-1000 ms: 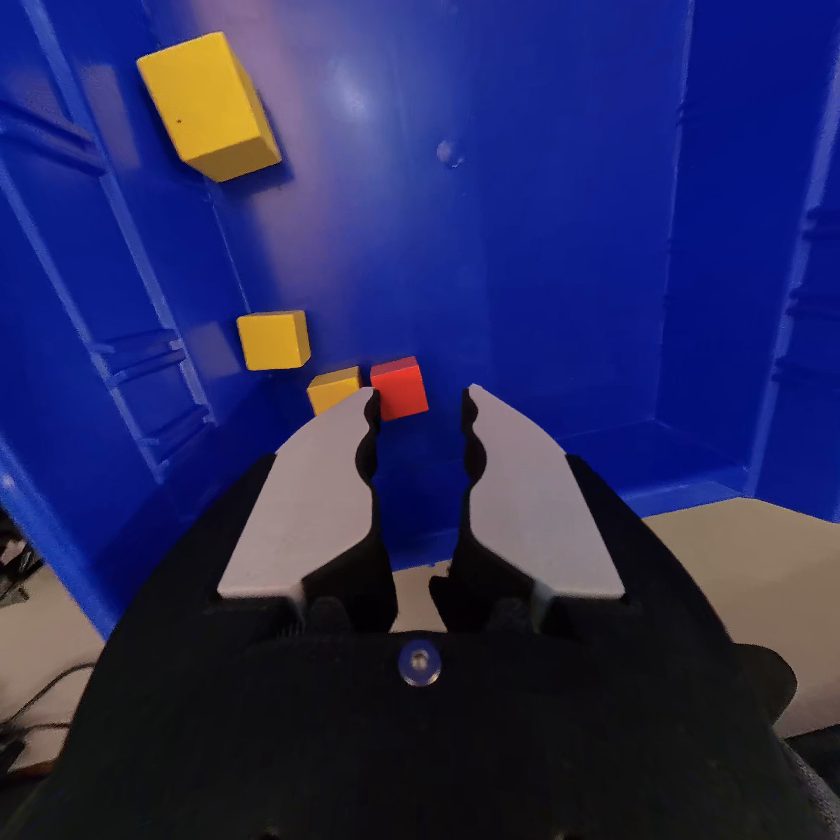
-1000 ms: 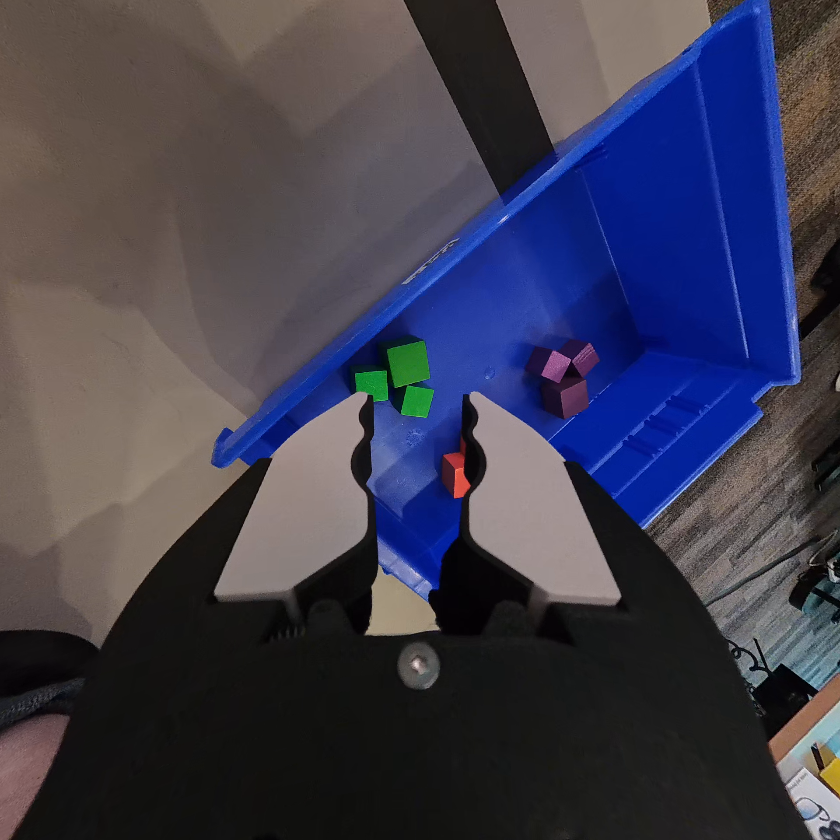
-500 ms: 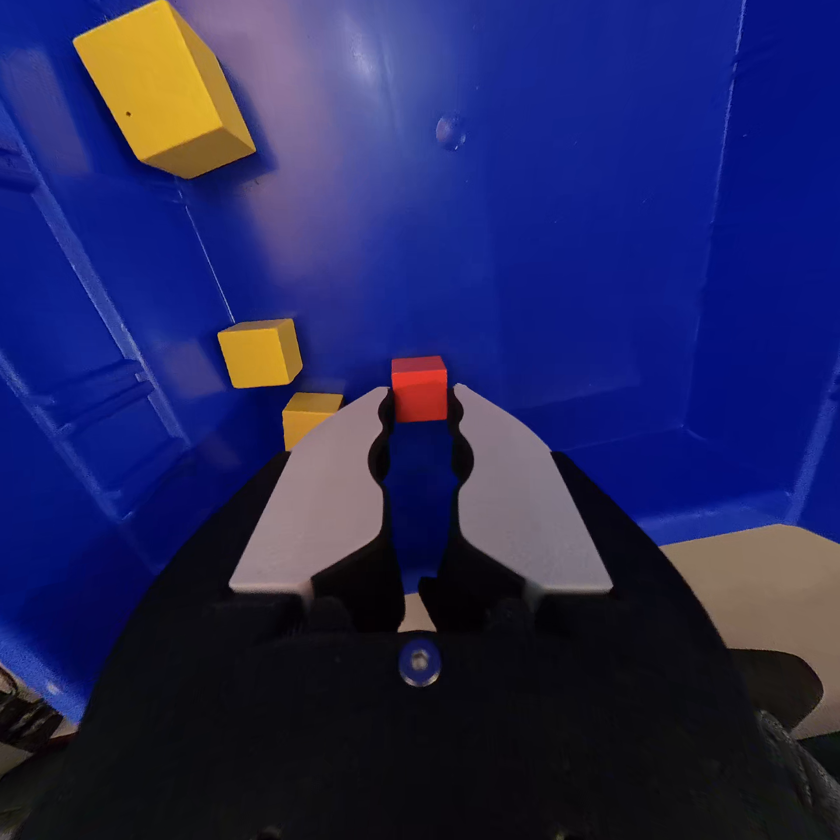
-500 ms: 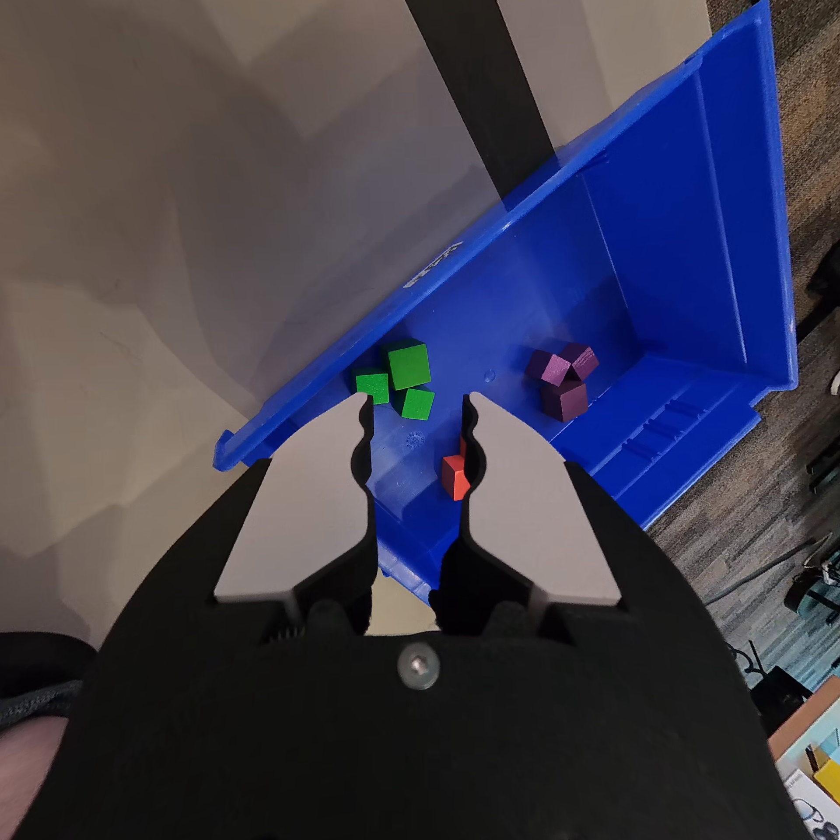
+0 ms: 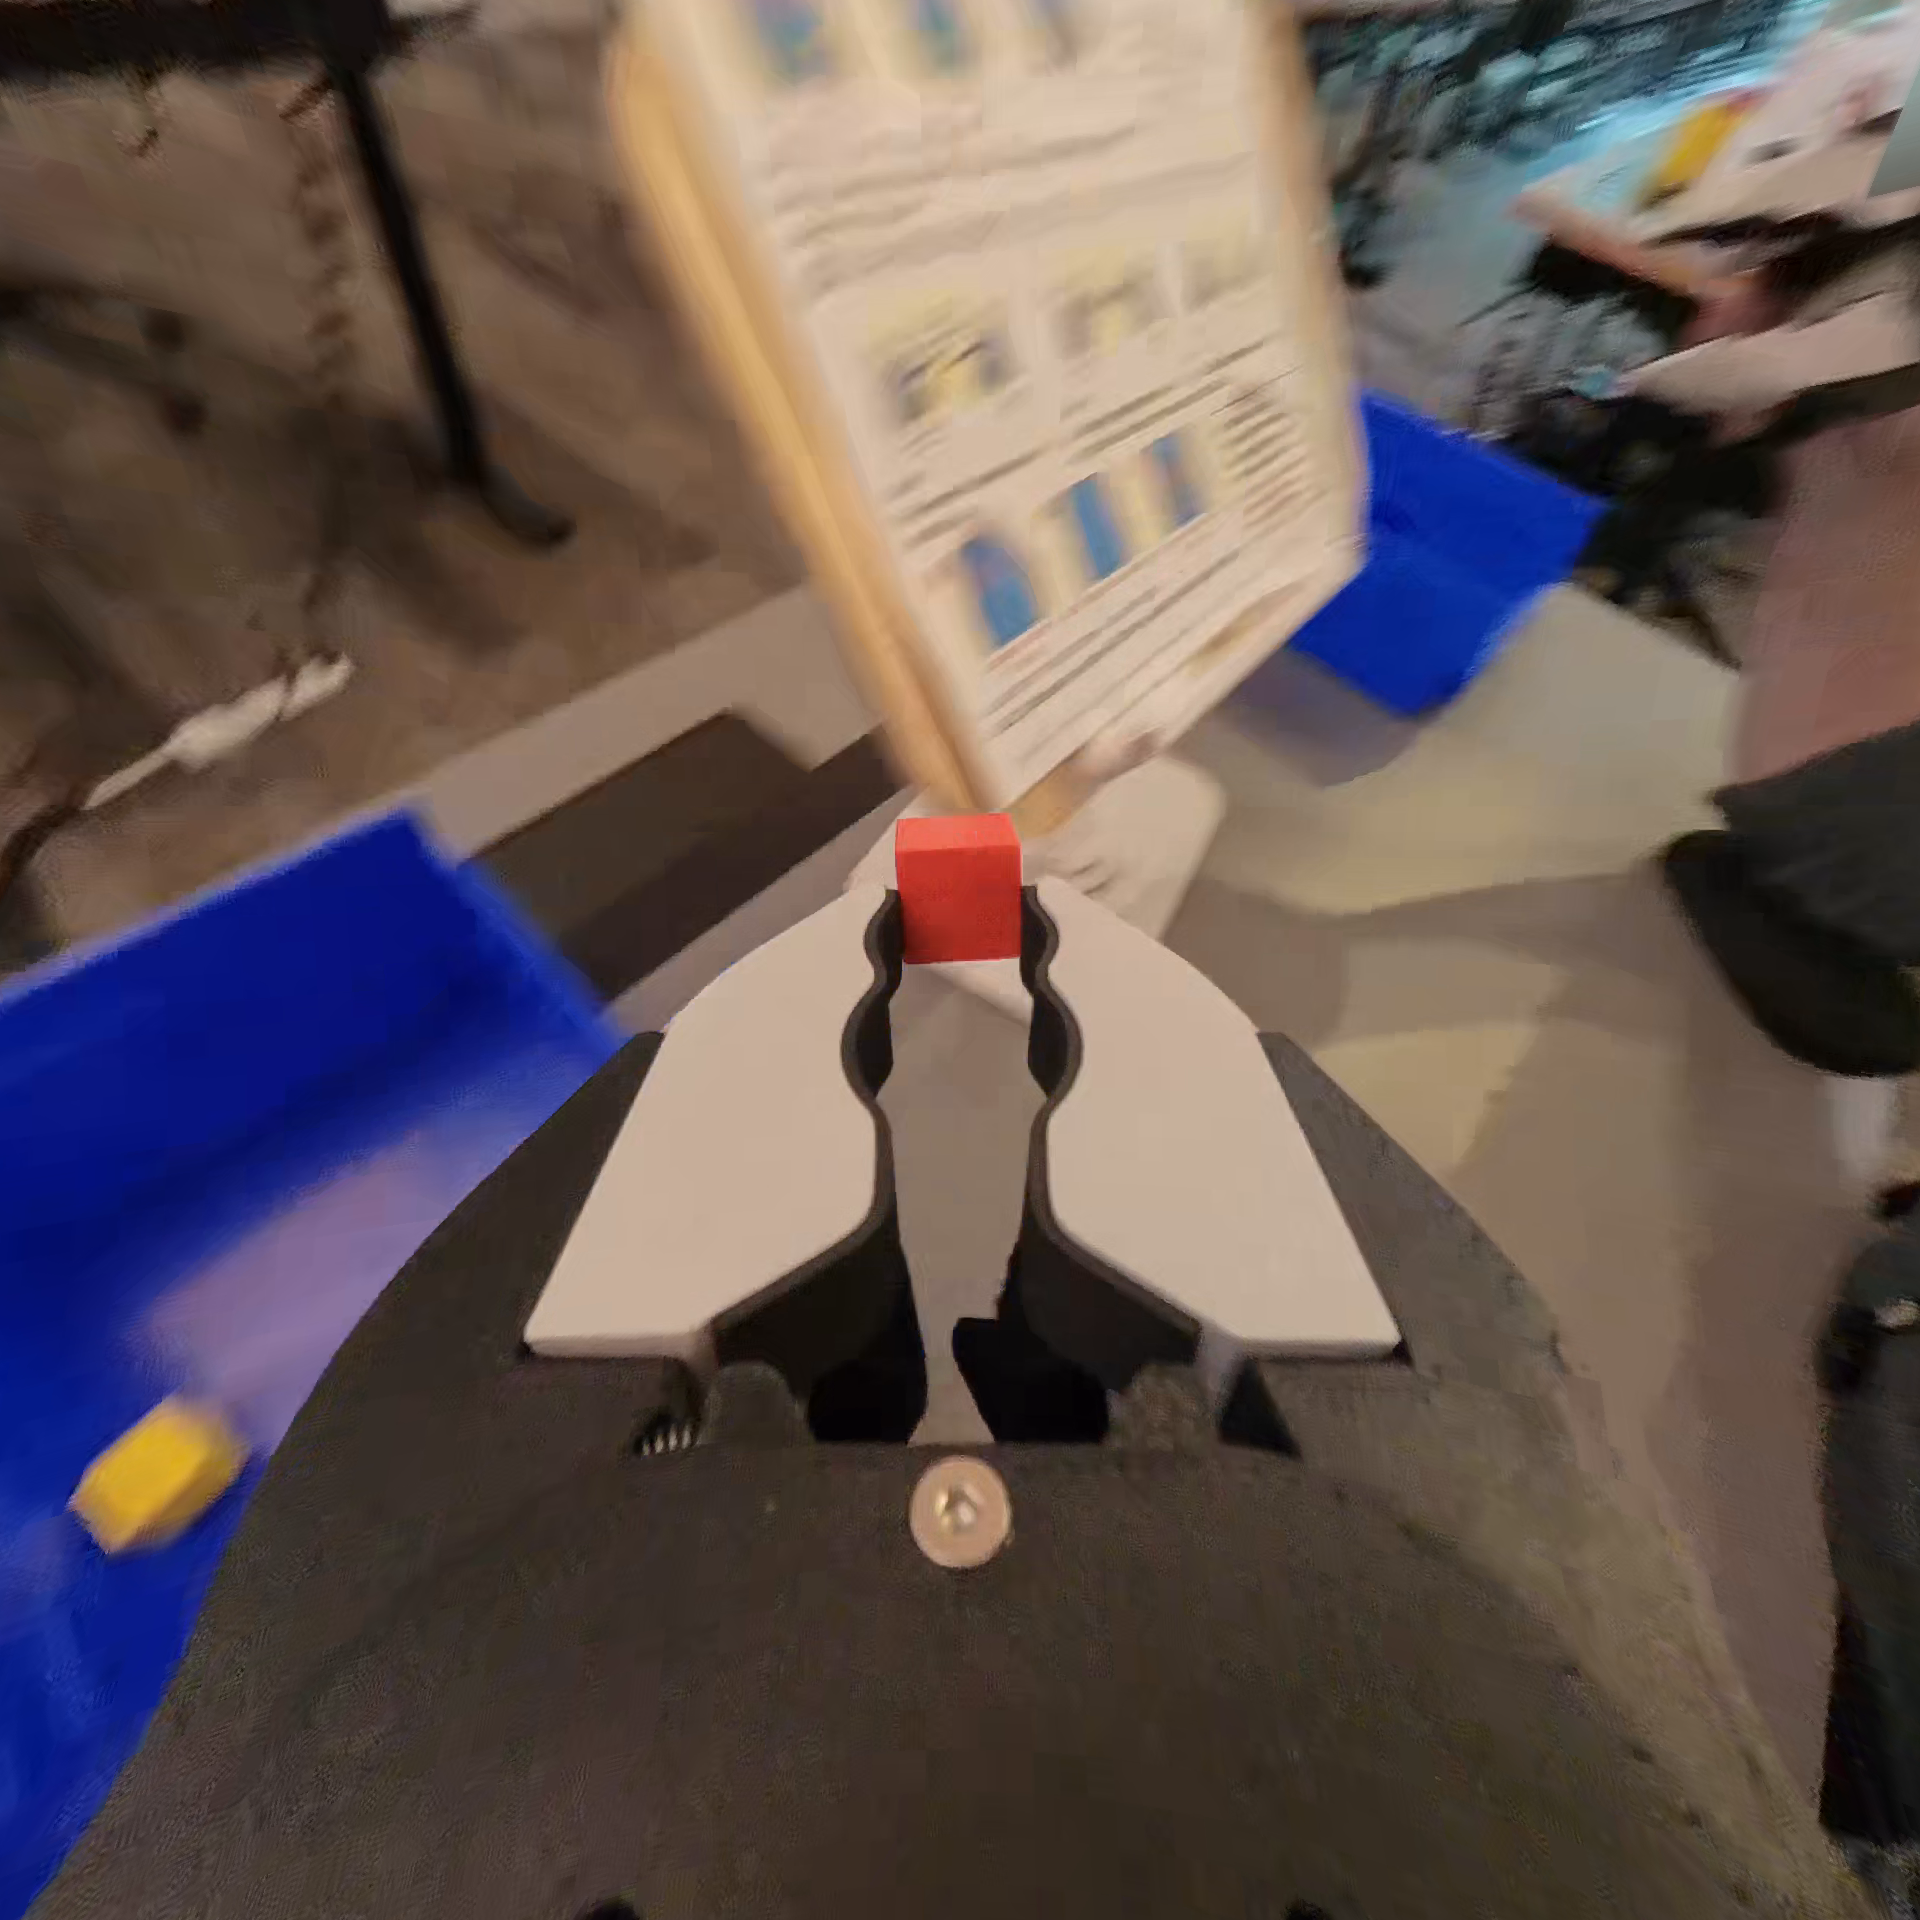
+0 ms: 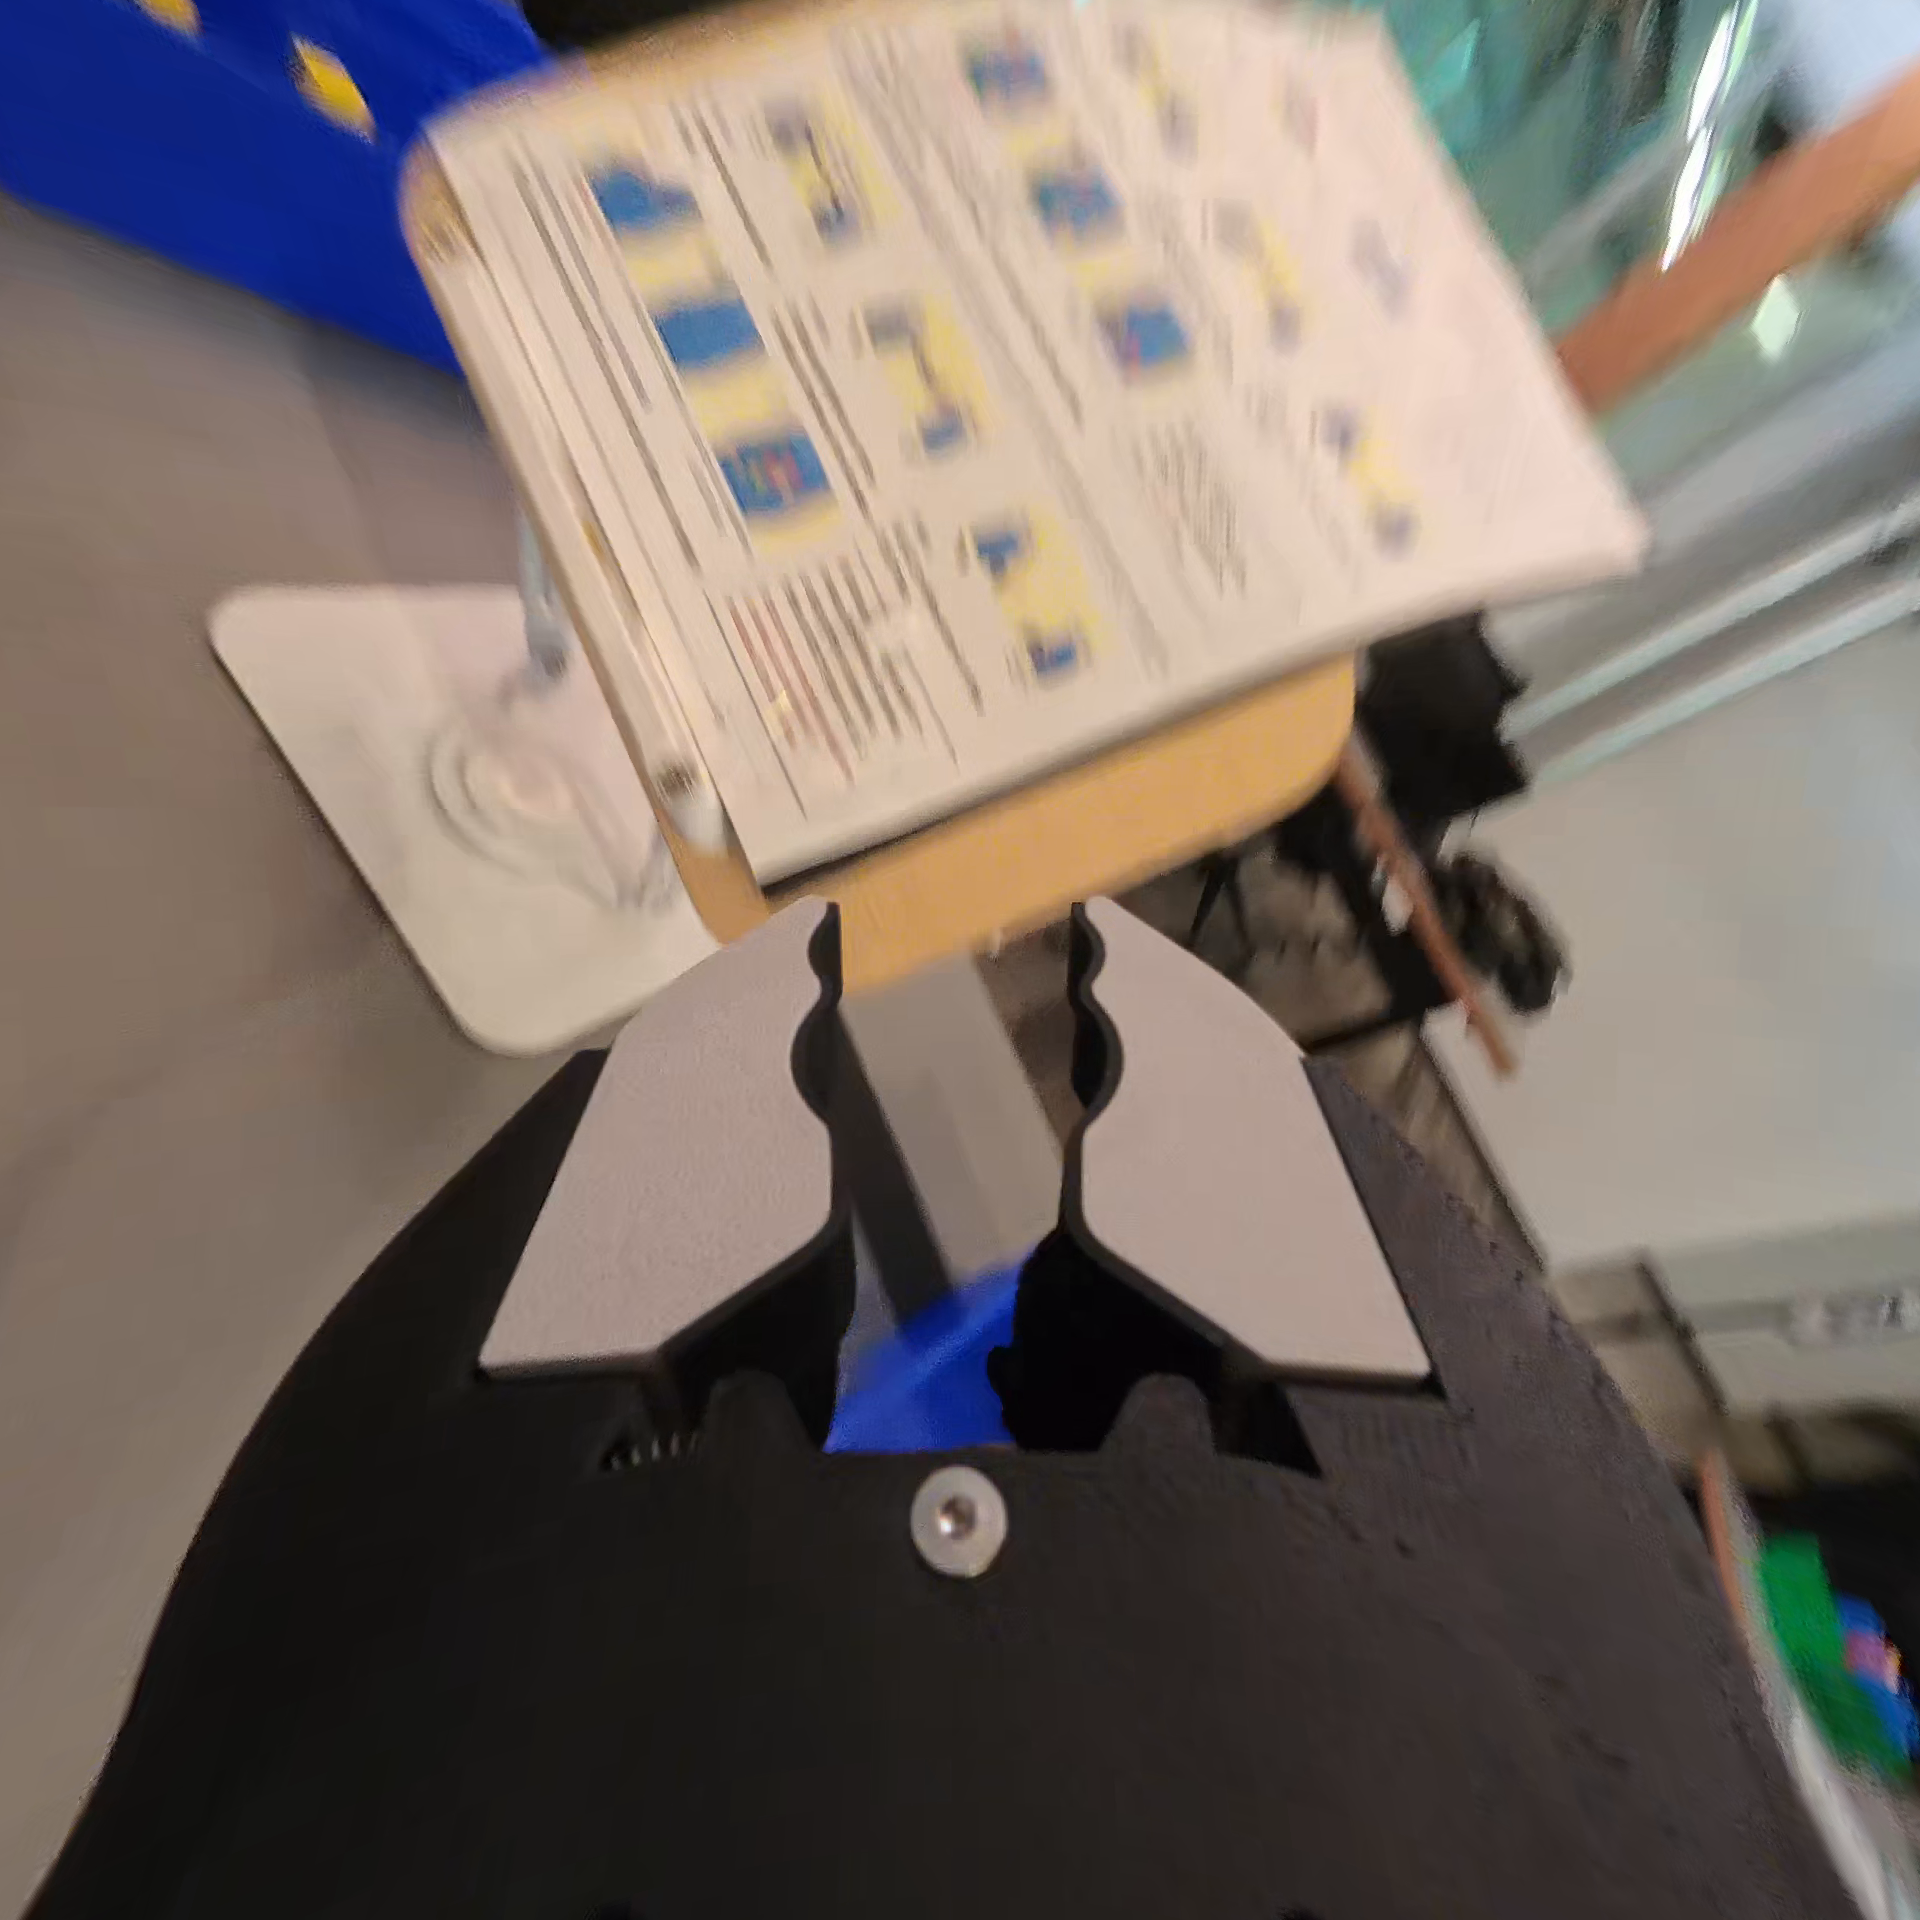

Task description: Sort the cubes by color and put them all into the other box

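Left wrist view: we log the left gripper pinching a red cube at its fingertips, both pads pressed against the cube's sides, the cube raised above the bench and clear of either box. We log a blue box at lower left with one yellow cube inside it, blurred; a second blue box farther off at upper right, behind a card; its contents cannot be told. The printed card stands on a wooden board set on a white base, just beyond the red cube. A dark table leg and floor show at upper left. Right wrist view: we log the right gripper spread, nothing between its pads. This view alone gives the card's printed face and its whole white base on the grey bench. It shows a blue box at upper left with yellow spots inside, too blurred to count, and a patch of blue low between the fingers. The red cube and the left gripper do not appear in this view; the right gripper does not appear in the left one. Both views are smeared by motion.
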The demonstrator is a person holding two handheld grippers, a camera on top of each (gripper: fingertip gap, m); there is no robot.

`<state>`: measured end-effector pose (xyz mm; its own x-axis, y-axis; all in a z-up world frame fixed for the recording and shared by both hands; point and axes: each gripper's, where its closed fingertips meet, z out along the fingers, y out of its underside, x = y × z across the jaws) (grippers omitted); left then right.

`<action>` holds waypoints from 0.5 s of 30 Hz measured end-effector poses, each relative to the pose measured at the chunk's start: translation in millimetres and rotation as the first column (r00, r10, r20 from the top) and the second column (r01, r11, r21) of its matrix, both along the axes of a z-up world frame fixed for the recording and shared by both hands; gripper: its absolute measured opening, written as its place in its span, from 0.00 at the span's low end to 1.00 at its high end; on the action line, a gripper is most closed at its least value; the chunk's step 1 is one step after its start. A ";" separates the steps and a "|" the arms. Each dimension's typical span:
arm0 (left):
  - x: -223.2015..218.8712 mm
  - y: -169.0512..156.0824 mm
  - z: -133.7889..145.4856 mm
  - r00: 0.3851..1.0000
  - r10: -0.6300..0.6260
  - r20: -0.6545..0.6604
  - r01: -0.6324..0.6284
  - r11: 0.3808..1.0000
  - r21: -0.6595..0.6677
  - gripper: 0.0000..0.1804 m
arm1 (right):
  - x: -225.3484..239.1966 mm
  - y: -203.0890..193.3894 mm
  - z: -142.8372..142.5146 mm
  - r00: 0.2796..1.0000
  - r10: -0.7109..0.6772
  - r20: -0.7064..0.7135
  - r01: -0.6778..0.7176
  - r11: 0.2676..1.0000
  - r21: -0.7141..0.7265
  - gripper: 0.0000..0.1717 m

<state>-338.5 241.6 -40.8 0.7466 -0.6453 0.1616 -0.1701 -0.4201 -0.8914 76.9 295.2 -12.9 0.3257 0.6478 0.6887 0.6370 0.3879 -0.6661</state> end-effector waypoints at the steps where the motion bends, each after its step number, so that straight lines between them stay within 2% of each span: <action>1: 24.5 -5.5 14.4 0.997 -0.068 0.028 0.067 0.997 0.047 0.12 | -17.4 -12.2 6.5 0.998 0.064 -0.024 -0.062 0.996 0.062 0.24; 4: 100.3 -17.2 40.1 0.951 -0.277 0.138 0.258 0.956 0.143 0.12 | -64.4 -42.8 11.4 0.973 0.218 -0.079 -0.201 0.963 0.178 0.26; 7: 174.4 -27.3 34.3 0.856 -0.465 0.226 0.440 0.885 0.153 0.12 | -101.5 -65.1 0.7 0.942 0.320 -0.105 -0.289 0.927 0.238 0.25; 9: 214.6 -37.3 29.9 0.764 -0.566 0.310 0.541 0.823 0.171 0.12 | -118.2 -75.6 -8.6 0.929 0.358 -0.093 -0.321 0.906 0.277 0.24; 12: 253.0 -47.2 19.0 0.654 -0.627 0.422 0.628 0.762 0.159 0.12 | -135.8 -89.1 -21.2 0.908 0.410 -0.088 -0.369 0.881 0.297 0.24; 15: 270.9 -54.2 4.9 0.614 -0.652 0.444 0.683 0.721 0.115 0.12 | -143.2 -92.4 -28.2 0.907 0.416 -0.072 -0.375 0.872 0.316 0.25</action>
